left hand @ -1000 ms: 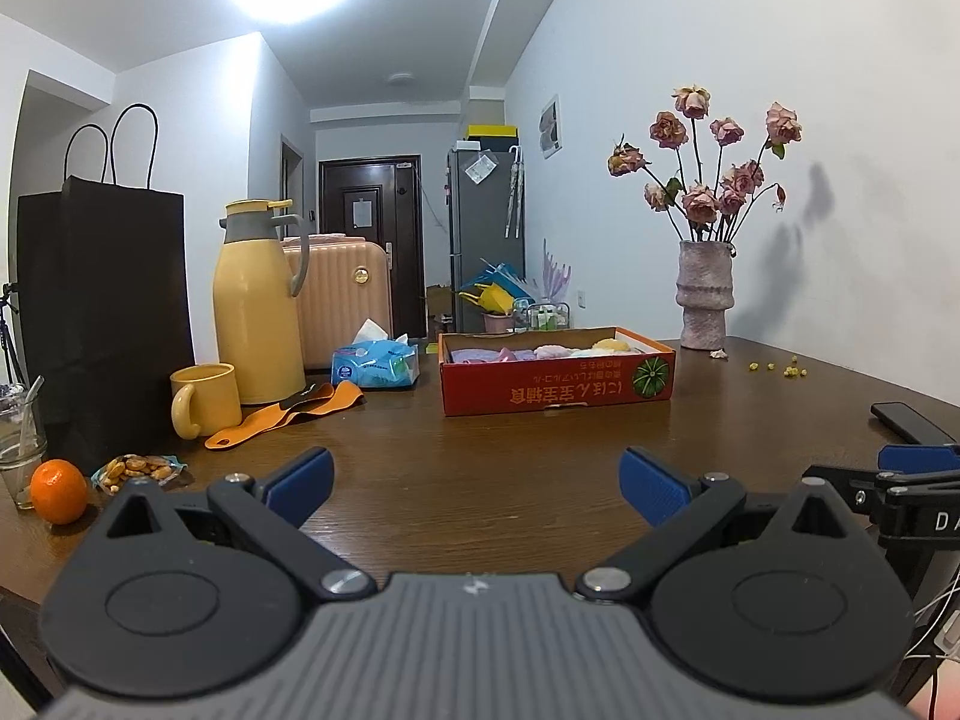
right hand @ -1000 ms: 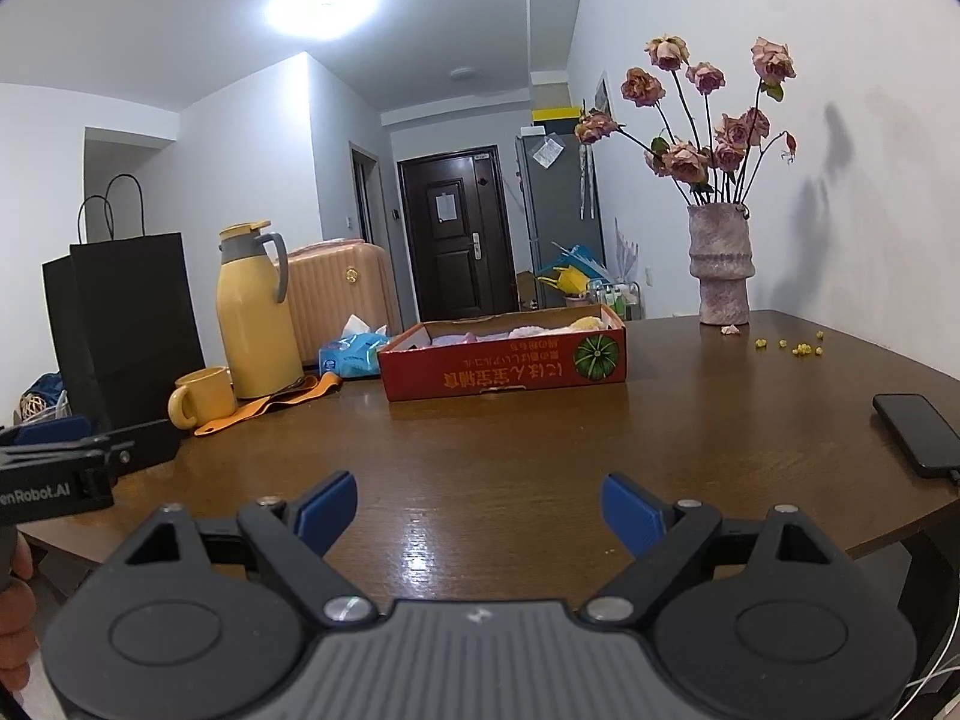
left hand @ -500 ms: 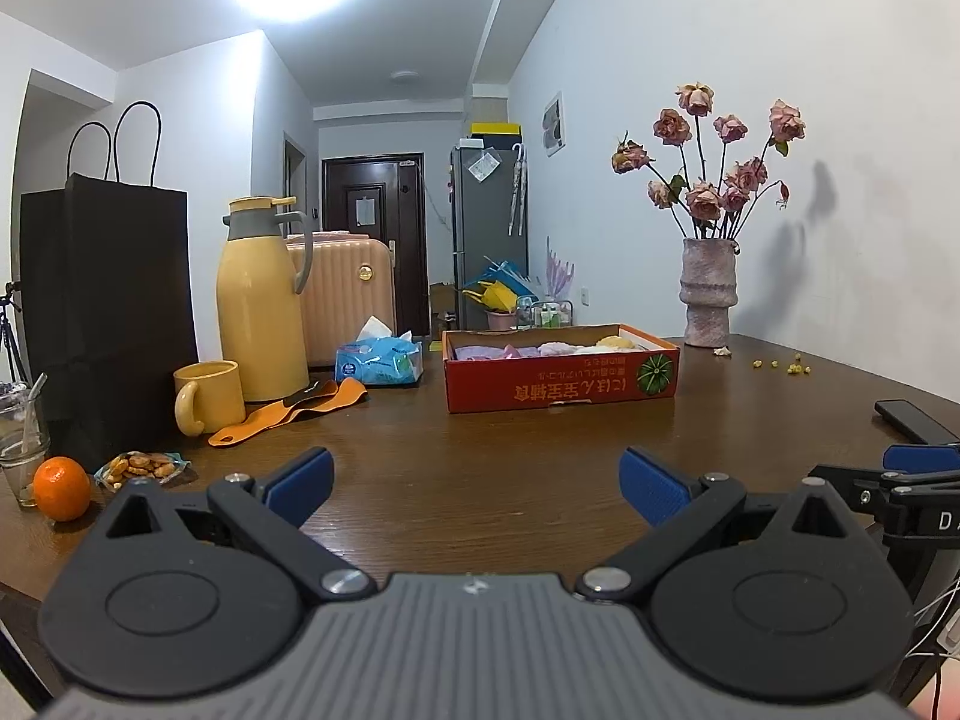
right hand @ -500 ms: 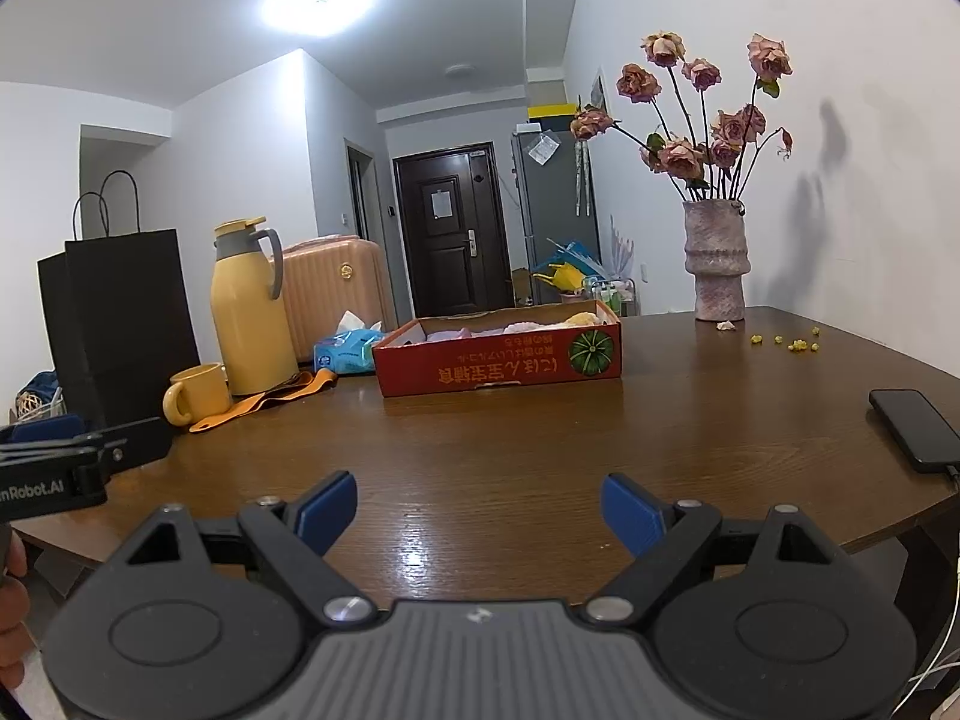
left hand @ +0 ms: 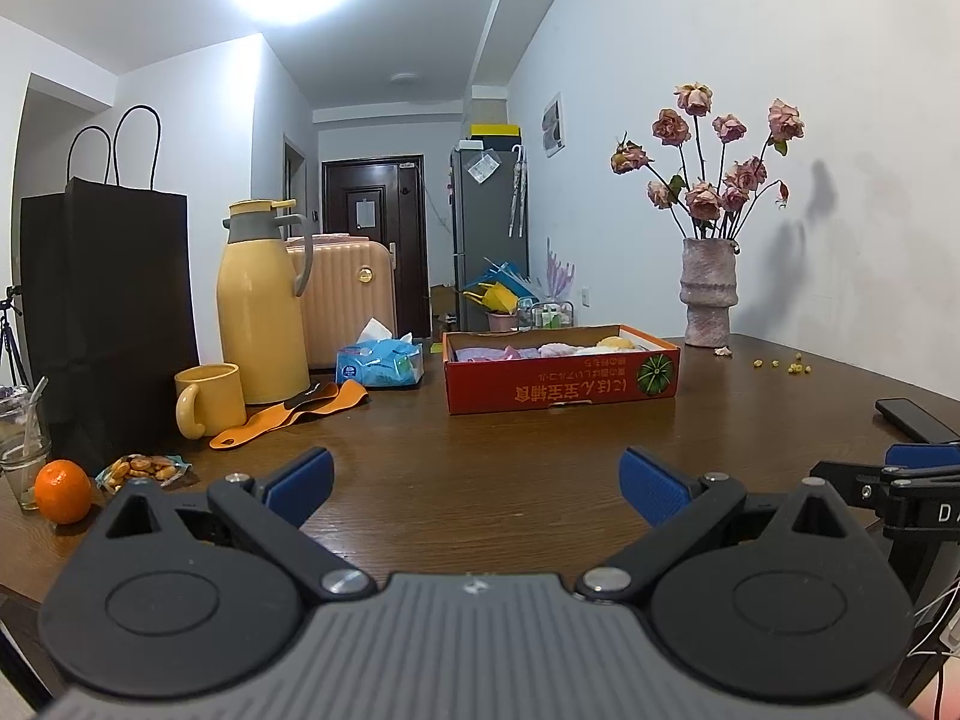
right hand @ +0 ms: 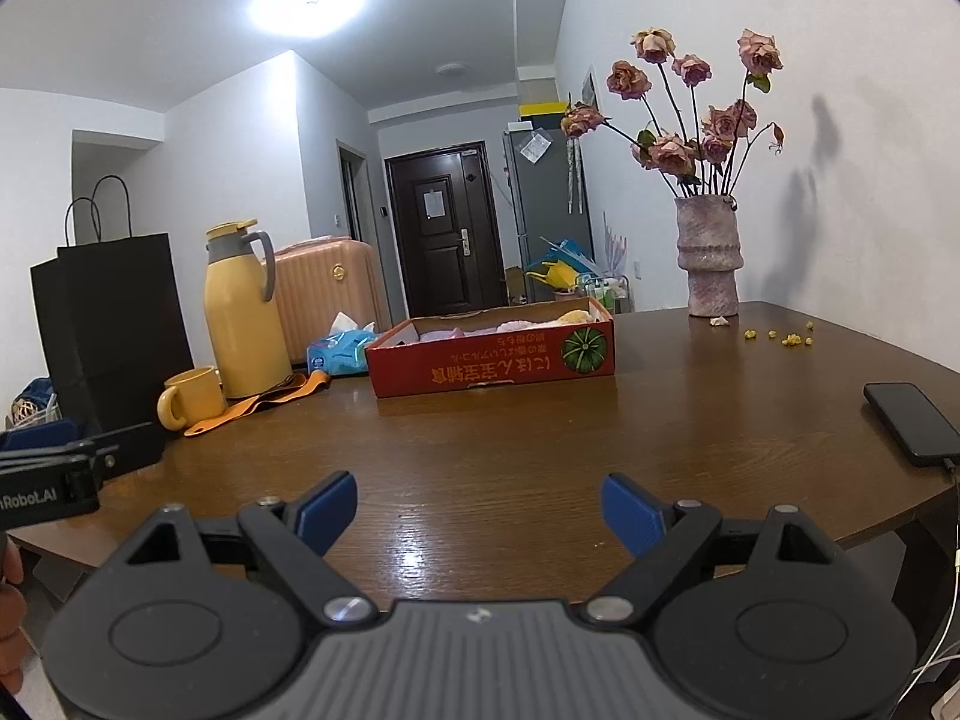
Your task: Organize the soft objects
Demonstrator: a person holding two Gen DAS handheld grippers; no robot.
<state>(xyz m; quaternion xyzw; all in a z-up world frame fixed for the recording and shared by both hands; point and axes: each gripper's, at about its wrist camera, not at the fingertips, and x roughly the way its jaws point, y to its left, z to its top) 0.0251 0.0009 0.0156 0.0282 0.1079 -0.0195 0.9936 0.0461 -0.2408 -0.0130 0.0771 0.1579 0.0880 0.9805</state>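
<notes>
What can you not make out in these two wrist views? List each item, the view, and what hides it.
- Soft items in the red box: both views, the box wall hides all but their tops.
- Black bag contents: both views, opaque sides.
- Phone: left wrist view, right gripper overlaps its near end.

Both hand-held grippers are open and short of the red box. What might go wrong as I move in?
1. The left hand-held gripper passes near the yellow mug and thermos; a wide swing might knock them.
2. The right hand-held gripper could brush the phone at the table edge.
3. The red box may slide when pushed.
</notes>
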